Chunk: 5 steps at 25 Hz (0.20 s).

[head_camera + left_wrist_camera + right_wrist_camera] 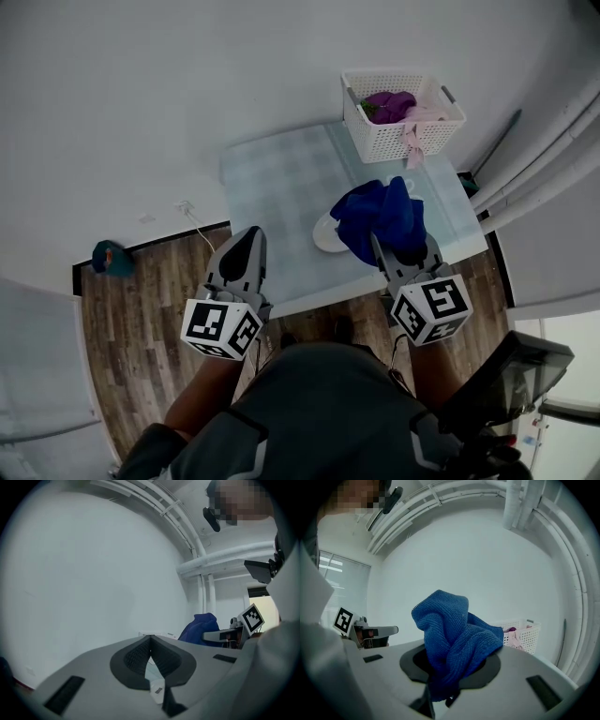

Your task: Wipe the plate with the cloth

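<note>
The right gripper [451, 674] clamps the blue cloth [450, 634], bunched just above the plate [324, 234]. The left gripper [151, 641], jaws together on nothing, hangs left of the plate. Wiping looks about to start: next, the cloth must press down onto the plate.

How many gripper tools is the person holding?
2: left hand-held gripper, shut, empty, by the table's front edge; right hand-held gripper clamping the blue cloth over the plate.

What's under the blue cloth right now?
A white plate, only its left rim showing on the table mat. The rest is covered by the blue cloth bunched in the right gripper; contact between them cannot be told.
</note>
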Tool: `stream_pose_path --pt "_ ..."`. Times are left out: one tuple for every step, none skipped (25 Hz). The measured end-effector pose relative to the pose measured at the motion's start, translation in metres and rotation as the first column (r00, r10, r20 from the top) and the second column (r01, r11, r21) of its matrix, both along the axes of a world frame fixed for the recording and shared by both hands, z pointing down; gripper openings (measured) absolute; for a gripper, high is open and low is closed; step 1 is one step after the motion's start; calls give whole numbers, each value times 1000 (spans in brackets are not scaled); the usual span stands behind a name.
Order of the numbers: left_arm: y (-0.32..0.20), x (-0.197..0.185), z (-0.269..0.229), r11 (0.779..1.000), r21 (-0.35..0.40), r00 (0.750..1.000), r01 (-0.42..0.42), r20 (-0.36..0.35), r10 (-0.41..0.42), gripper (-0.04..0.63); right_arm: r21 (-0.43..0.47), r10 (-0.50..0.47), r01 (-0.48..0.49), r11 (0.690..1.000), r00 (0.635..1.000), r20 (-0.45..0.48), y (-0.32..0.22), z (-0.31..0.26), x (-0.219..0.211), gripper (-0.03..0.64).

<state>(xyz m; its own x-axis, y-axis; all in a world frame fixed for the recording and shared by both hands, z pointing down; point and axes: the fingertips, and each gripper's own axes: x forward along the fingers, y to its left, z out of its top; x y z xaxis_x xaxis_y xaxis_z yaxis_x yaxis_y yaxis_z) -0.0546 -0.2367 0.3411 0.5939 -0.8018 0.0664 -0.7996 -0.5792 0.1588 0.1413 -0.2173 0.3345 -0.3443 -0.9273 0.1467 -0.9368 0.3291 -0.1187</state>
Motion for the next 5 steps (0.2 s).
stream_pose_path --pt "1 2 0 1000 -2 1000 0 -1 0 9 2 -4 4 1000 1000 -2 0 -1 1 117" --pt "2 4 0 1000 -2 1000 0 0 0 9 4 -7 7 1000 1000 -3 -1 -1 2 117" --pt "3 7 0 1000 -2 1000 0 2 0 9 5 -10 10 1000 1000 -4 -2 -2 4 117" --pt "4 9 0 1000 -3 1000 0 4 0 9 5 -12 12 1000 1000 -4 -2 -2 5 117" --pt "4 12 0 1000 -3 1000 -1 6 1 9 5 -14 14 1000 1000 -4 -3 -3 7 117"
